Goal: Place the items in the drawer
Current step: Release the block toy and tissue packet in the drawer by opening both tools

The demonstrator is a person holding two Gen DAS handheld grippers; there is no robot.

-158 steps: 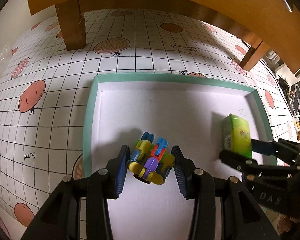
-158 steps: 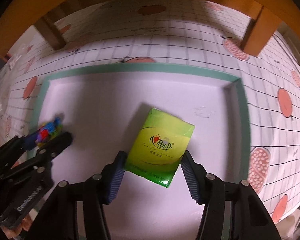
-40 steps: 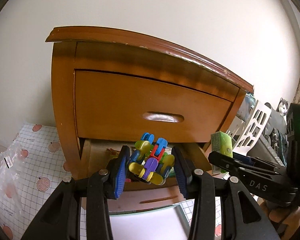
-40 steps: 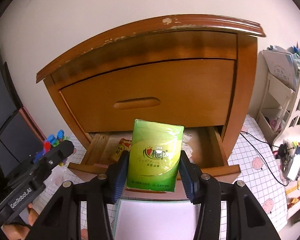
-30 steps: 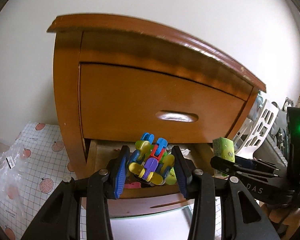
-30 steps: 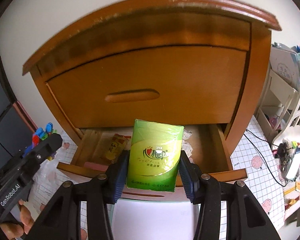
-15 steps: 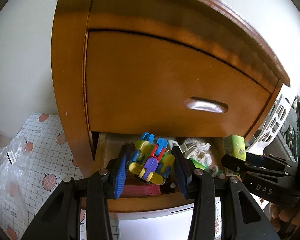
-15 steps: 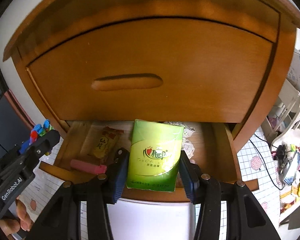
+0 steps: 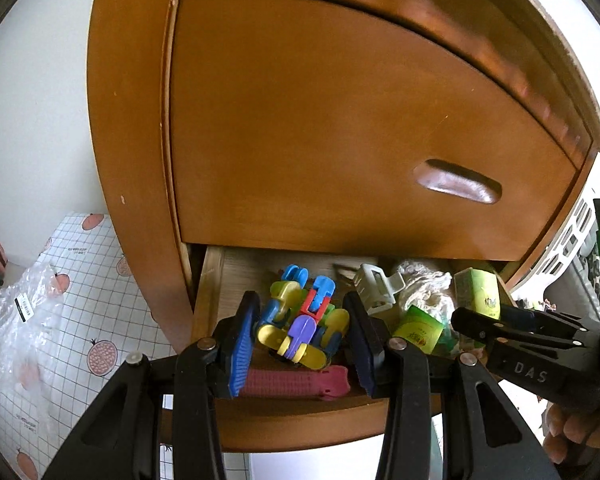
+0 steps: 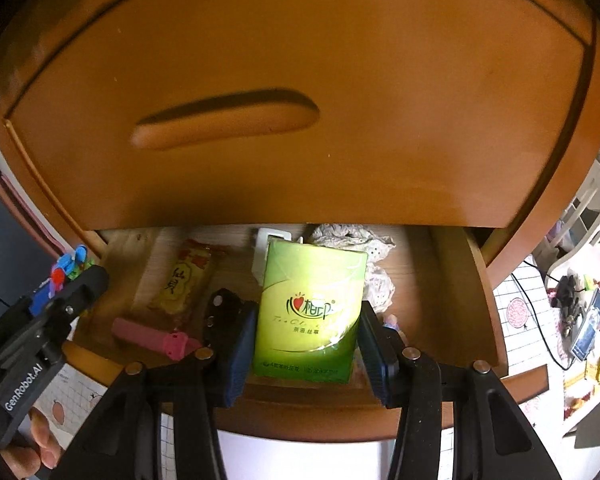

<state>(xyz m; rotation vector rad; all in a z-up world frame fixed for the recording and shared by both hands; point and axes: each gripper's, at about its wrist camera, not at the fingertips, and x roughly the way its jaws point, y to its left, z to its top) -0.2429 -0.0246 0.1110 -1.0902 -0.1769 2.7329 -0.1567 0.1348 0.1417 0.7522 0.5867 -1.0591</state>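
My left gripper (image 9: 302, 326) is shut on a cluster of colourful plastic toy pieces (image 9: 304, 316), held just above the front of the open lower drawer (image 9: 300, 428). My right gripper (image 10: 309, 332) is shut on a green tissue pack (image 10: 310, 312), held upright over the same open lower drawer (image 10: 452, 280). In the left wrist view the right gripper (image 9: 500, 328) and its green pack (image 9: 478, 292) show at the right. In the right wrist view the left gripper (image 10: 60, 296) with the toy (image 10: 68, 268) shows at the far left.
Inside the drawer lie a pink bar (image 10: 152, 334), a yellow snack packet (image 10: 184, 282), a white clip (image 9: 374, 282), a lace cloth (image 10: 352, 240) and a small green box (image 9: 418, 328). The closed upper drawer front (image 9: 340, 120) overhangs the opening. A white rack (image 10: 580, 216) stands right.
Both grippers have come down and closer to the cabinet, each still holding its item. The open drawer's inside now fills the lower part of both views.
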